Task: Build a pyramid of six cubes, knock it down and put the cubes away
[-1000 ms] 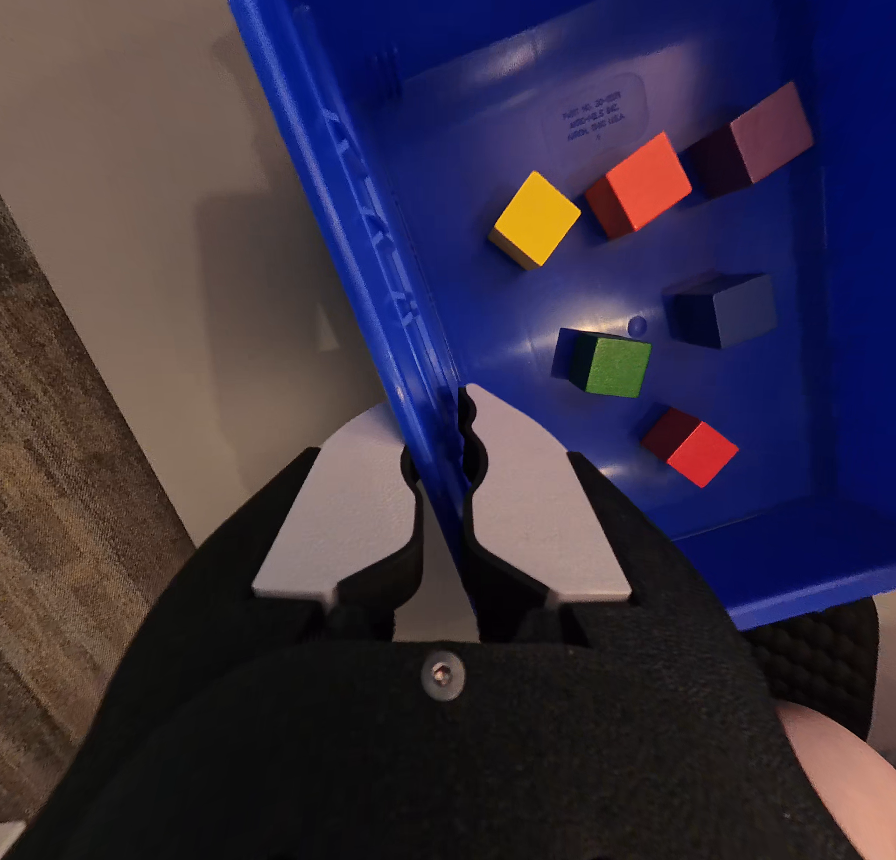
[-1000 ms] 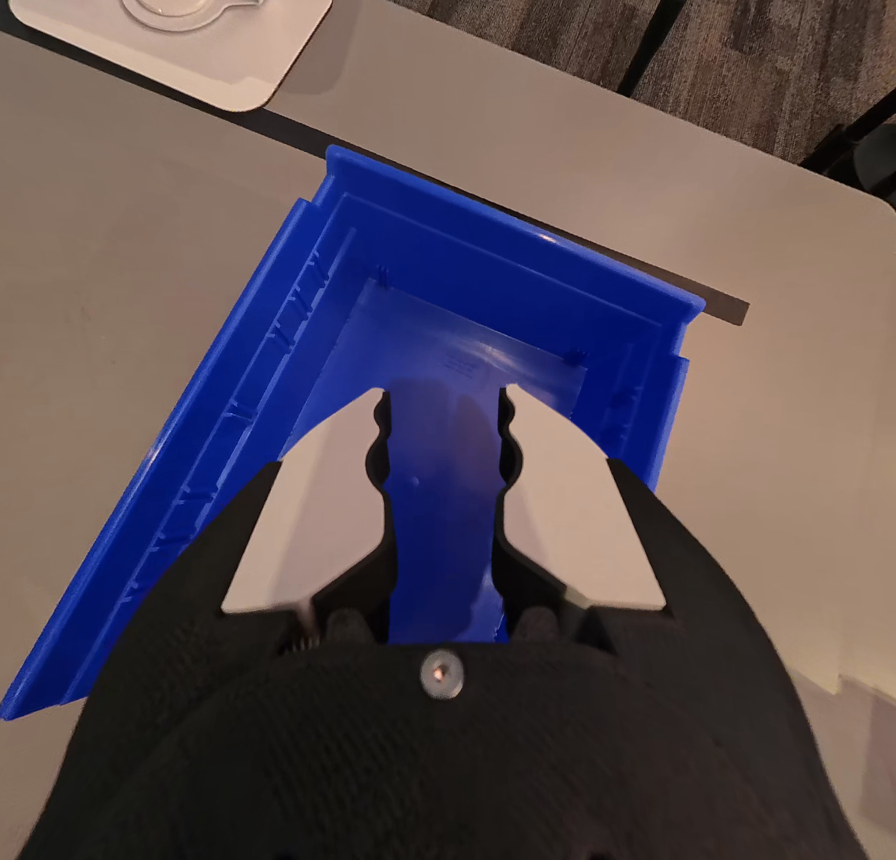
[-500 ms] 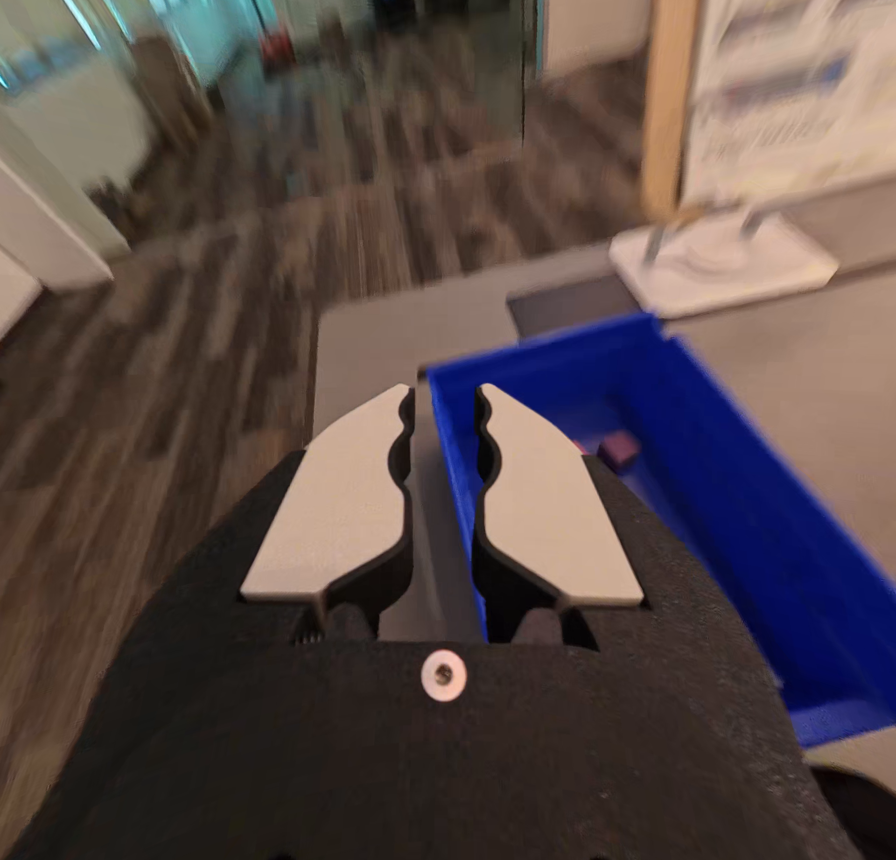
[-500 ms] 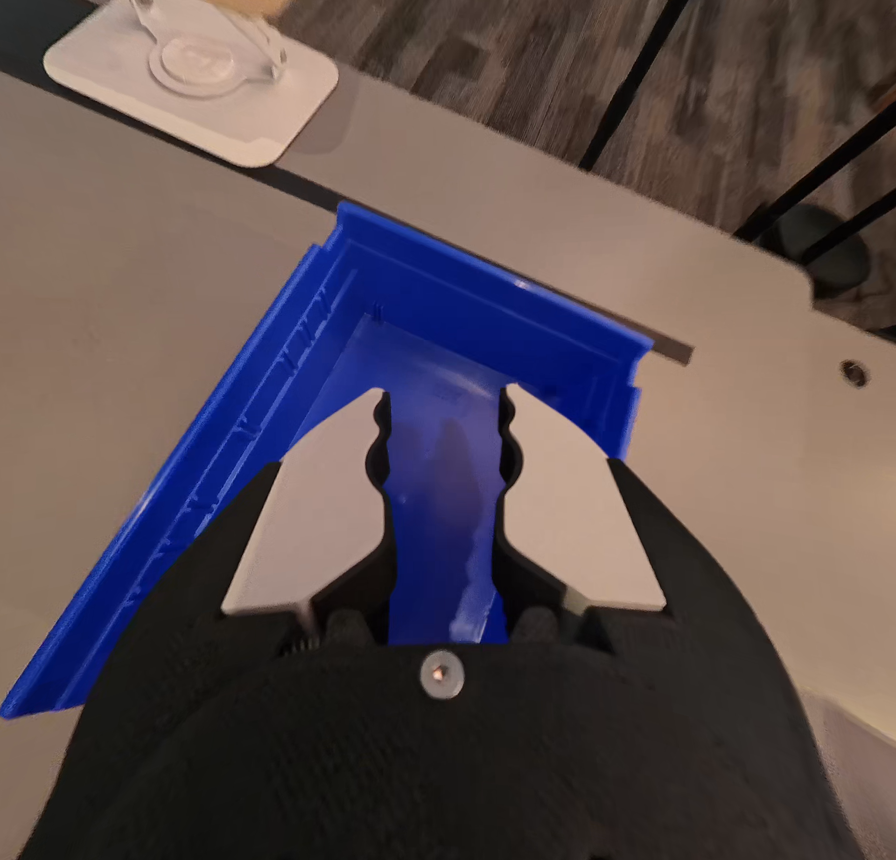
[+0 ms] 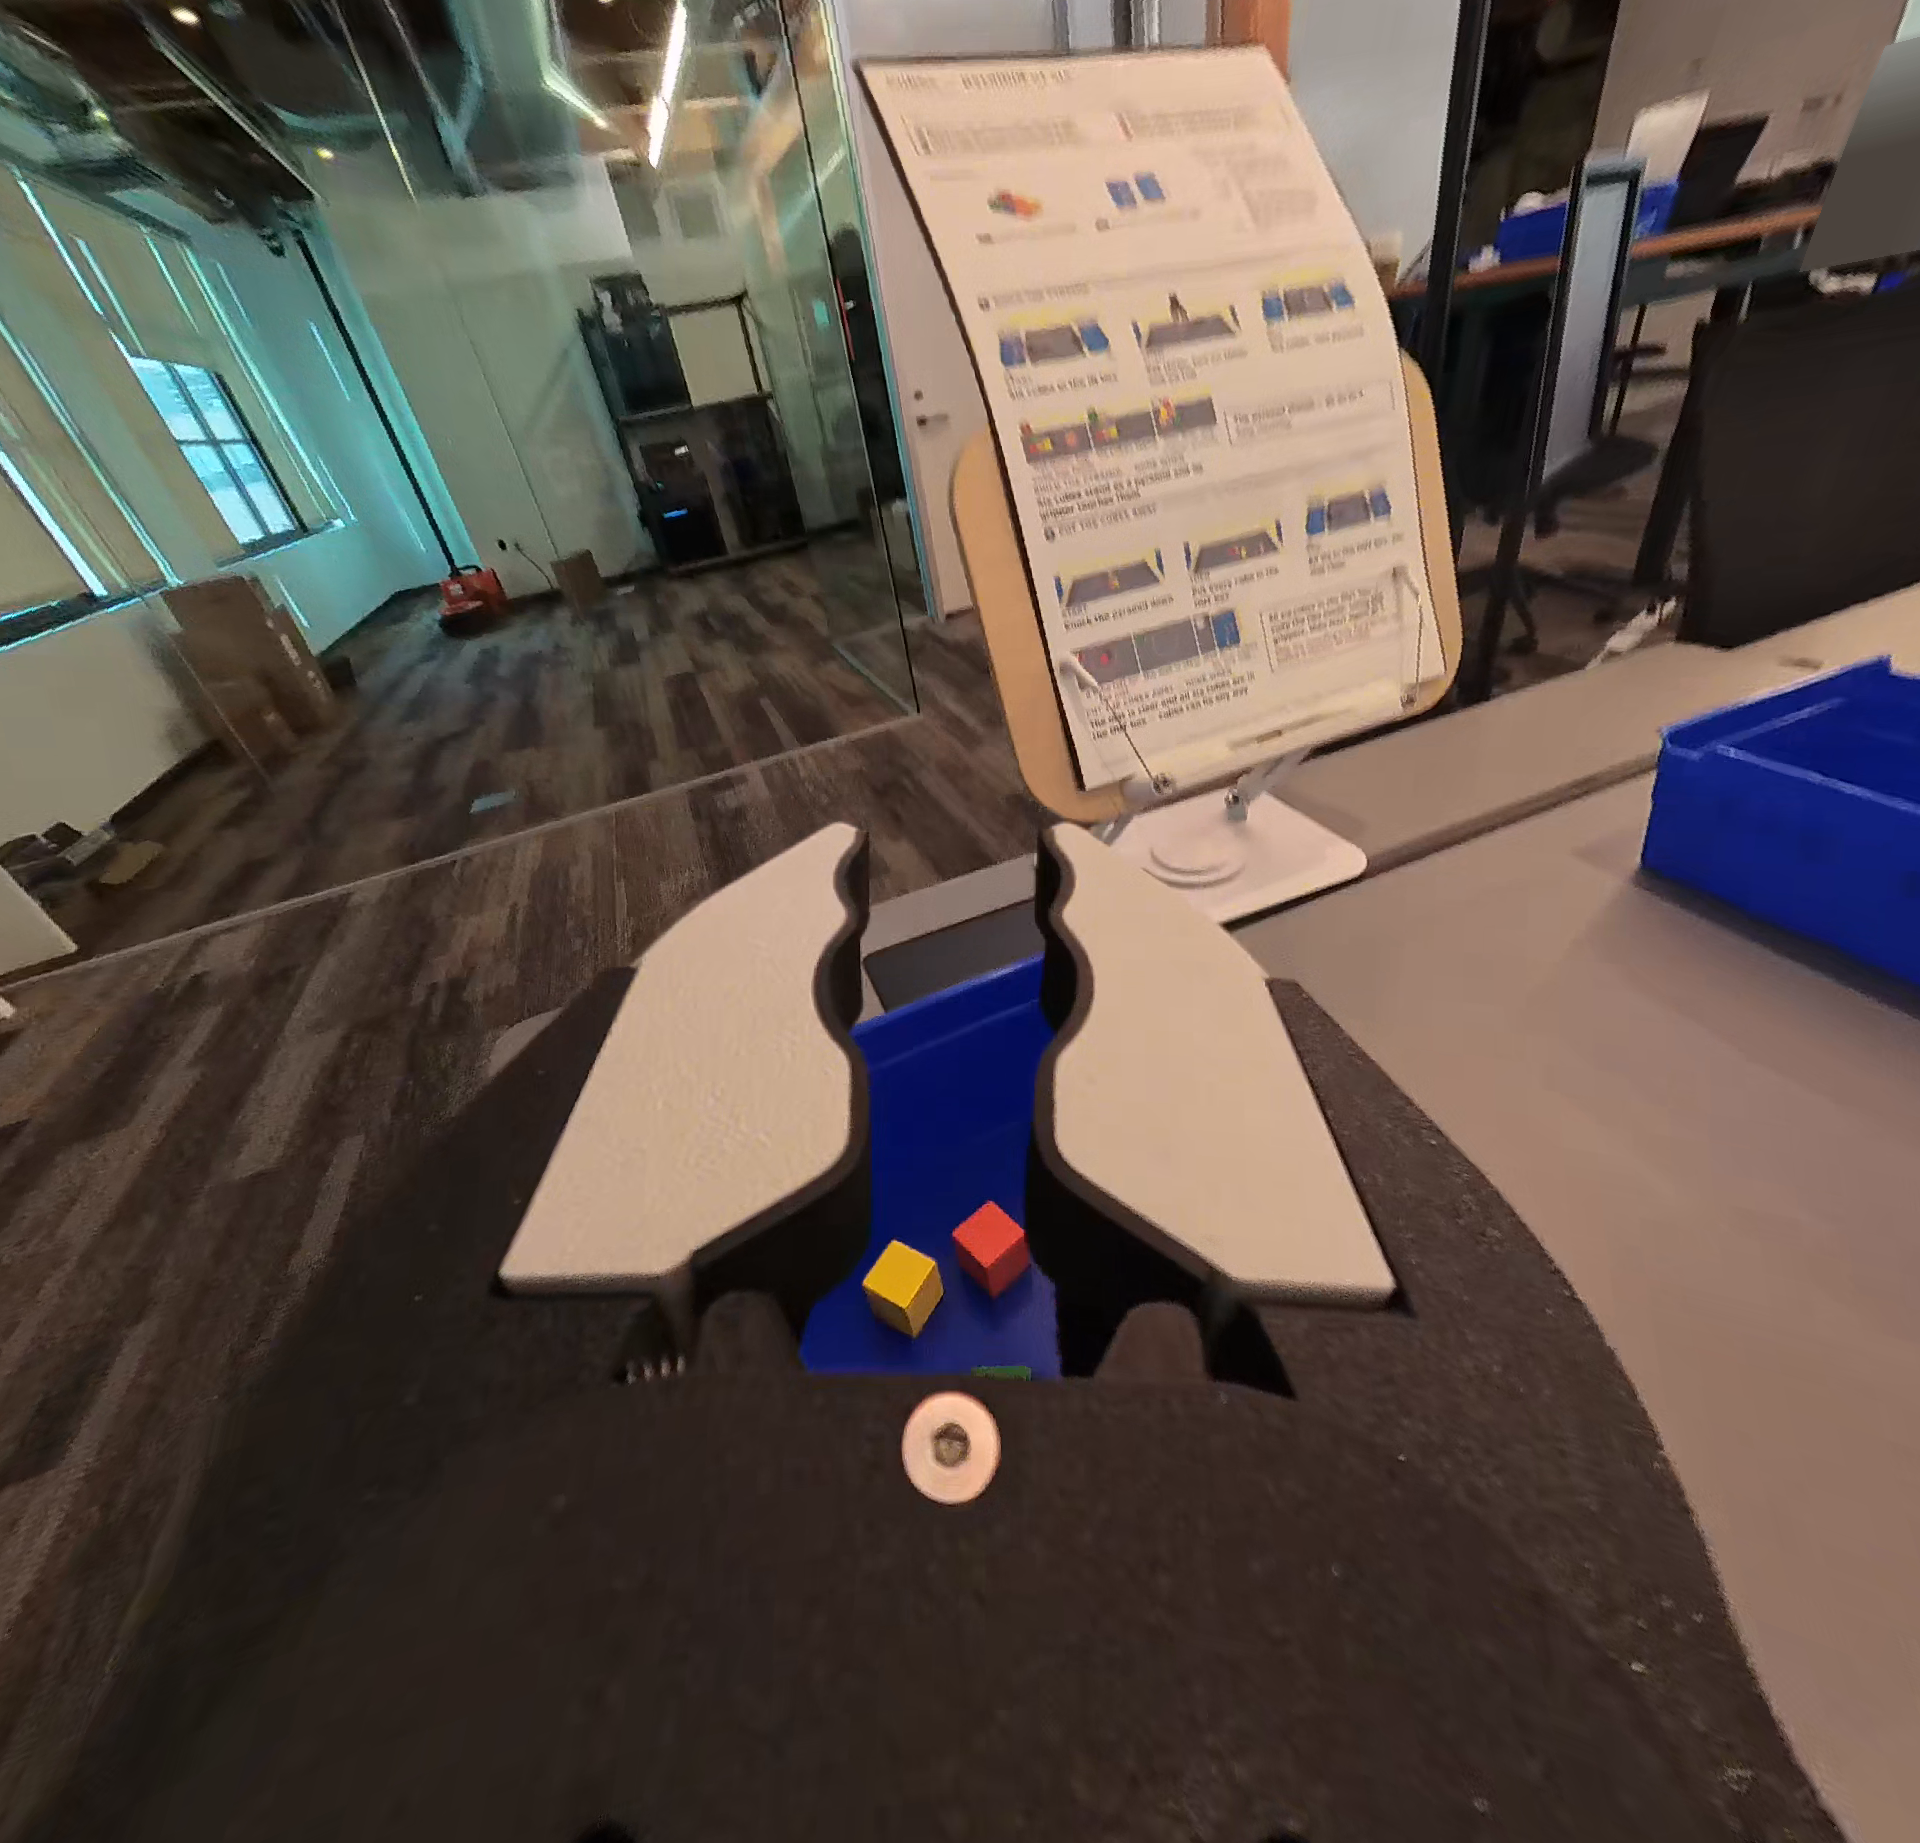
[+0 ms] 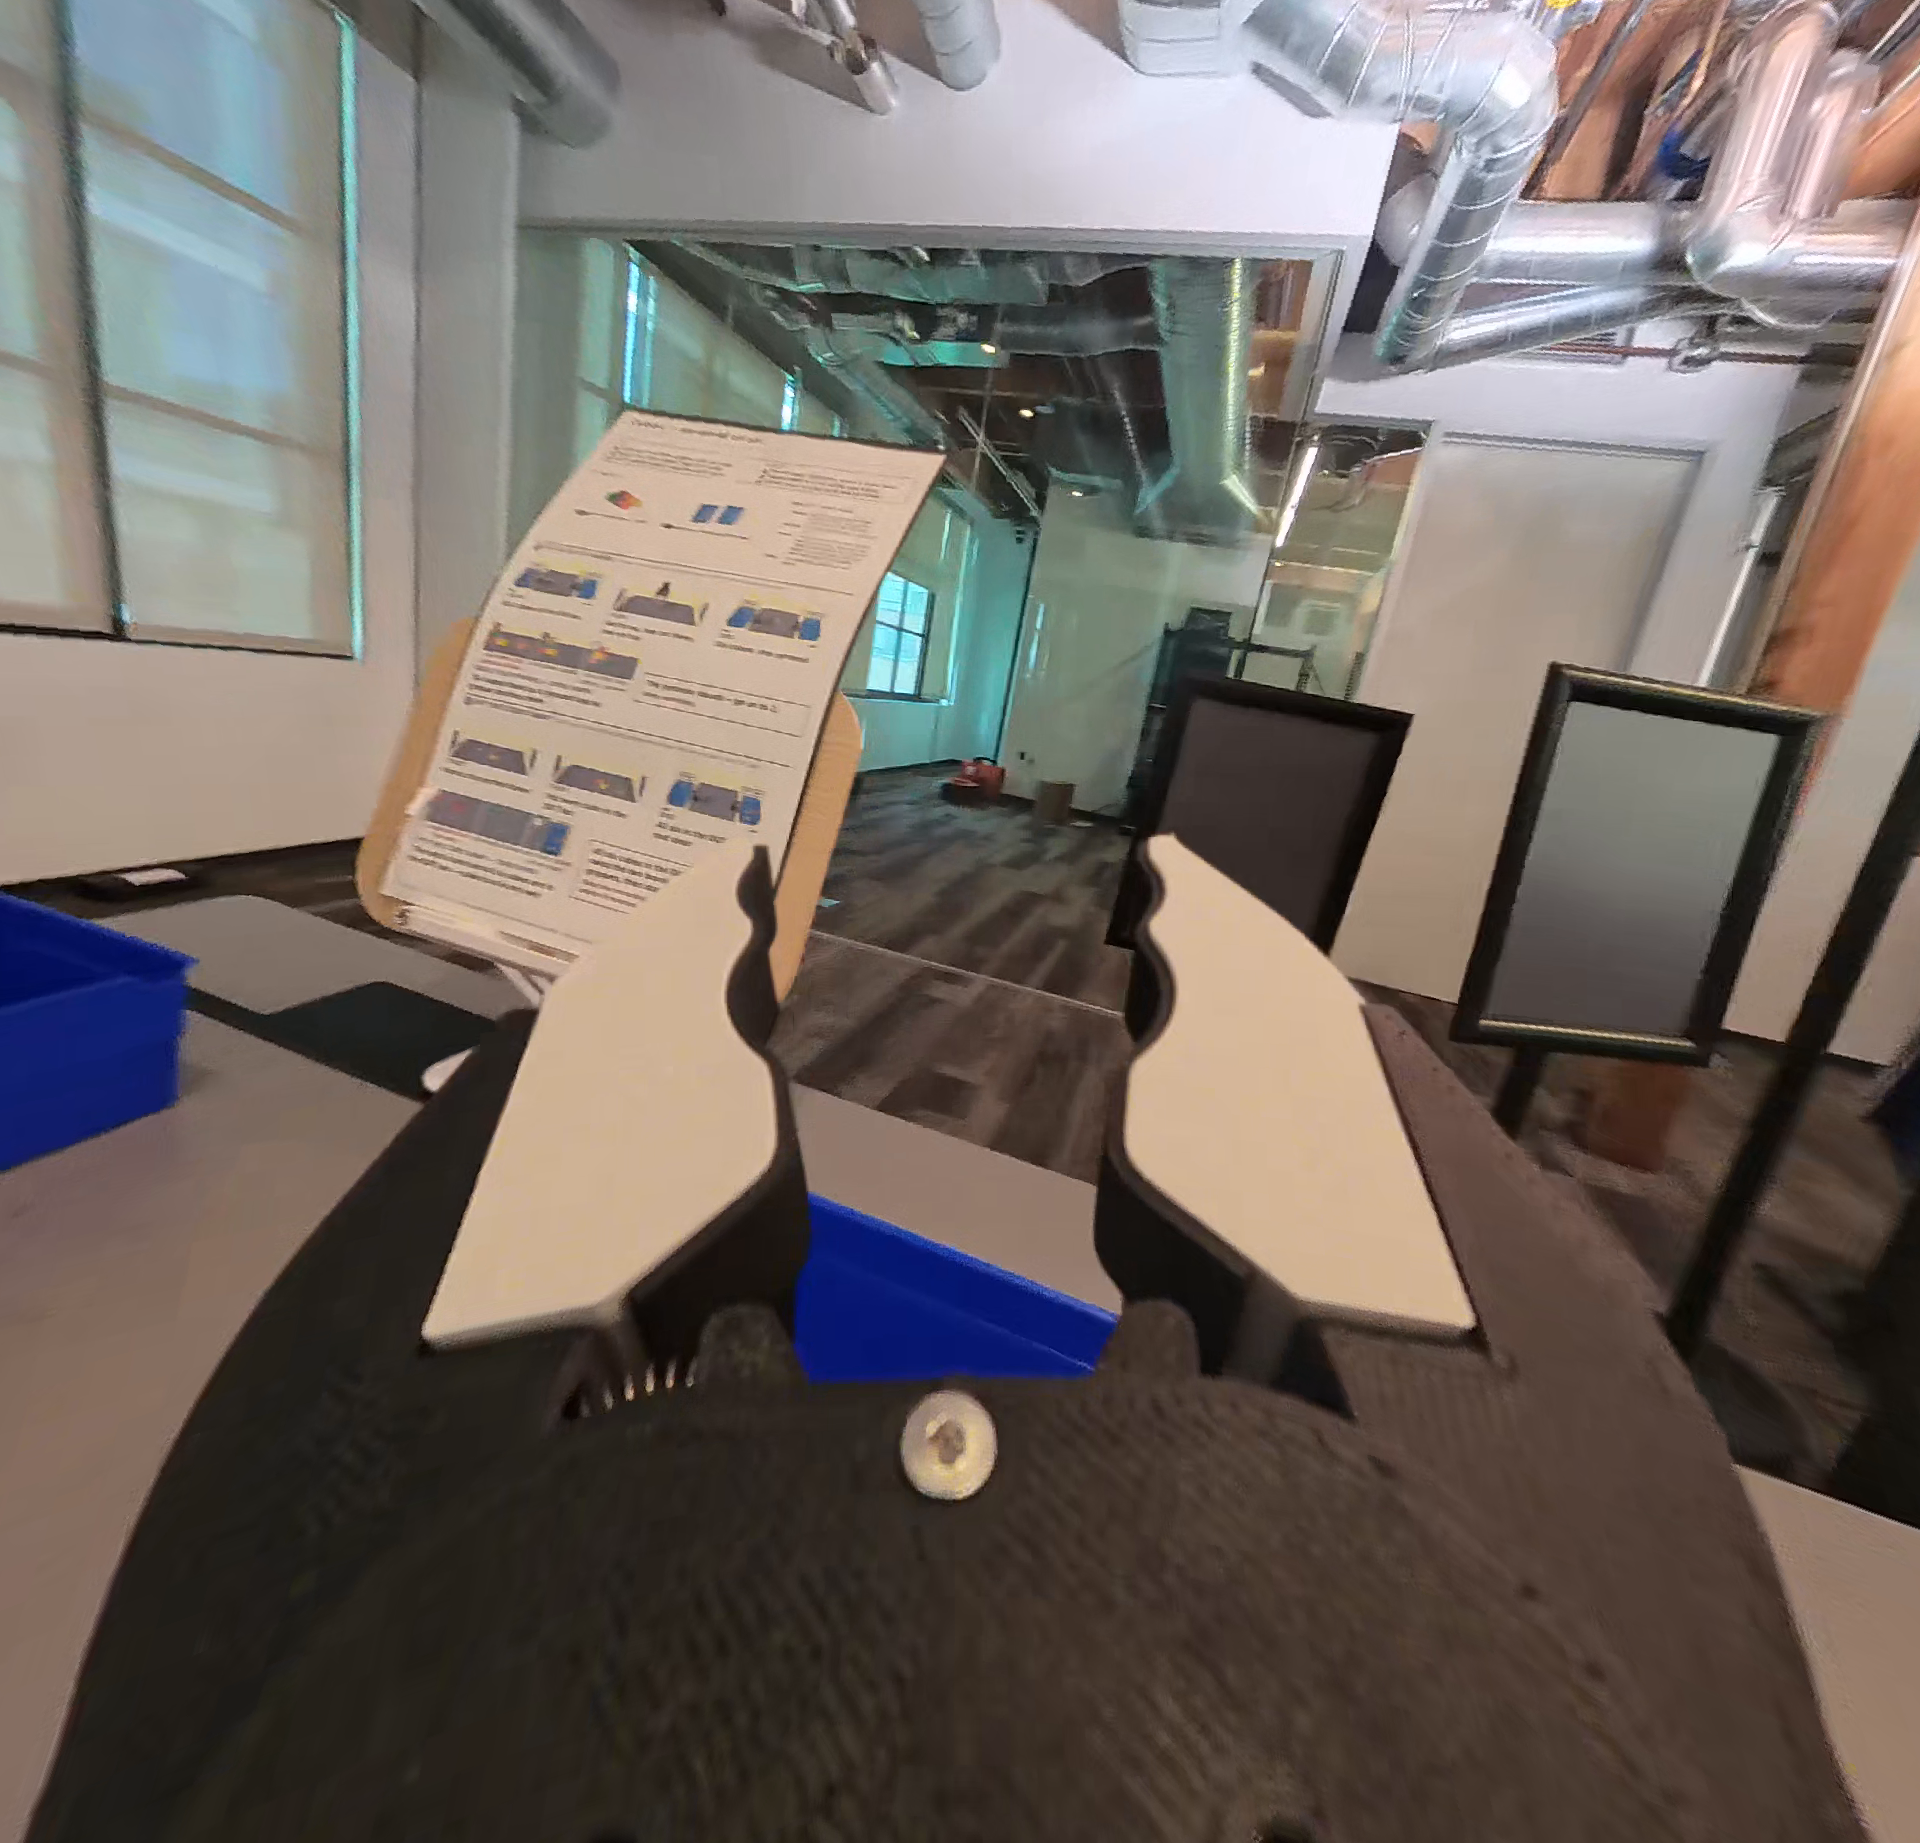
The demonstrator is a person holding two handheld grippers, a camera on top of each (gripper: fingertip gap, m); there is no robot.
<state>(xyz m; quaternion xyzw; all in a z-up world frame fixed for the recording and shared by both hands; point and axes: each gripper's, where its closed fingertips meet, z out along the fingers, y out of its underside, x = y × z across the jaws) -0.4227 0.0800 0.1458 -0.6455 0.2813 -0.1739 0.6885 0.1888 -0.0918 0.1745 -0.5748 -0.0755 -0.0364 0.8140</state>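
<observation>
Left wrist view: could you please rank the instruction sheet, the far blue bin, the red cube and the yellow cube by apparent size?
1. Instruction sheet
2. Far blue bin
3. Red cube and yellow cube: alike, unranked.

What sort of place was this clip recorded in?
Most likely an open-plan office or lab used for recording. Signs: glass partition walls, exposed ceiling ducts, and a grey table with blue bins and an instruction sheet on a stand.
</observation>
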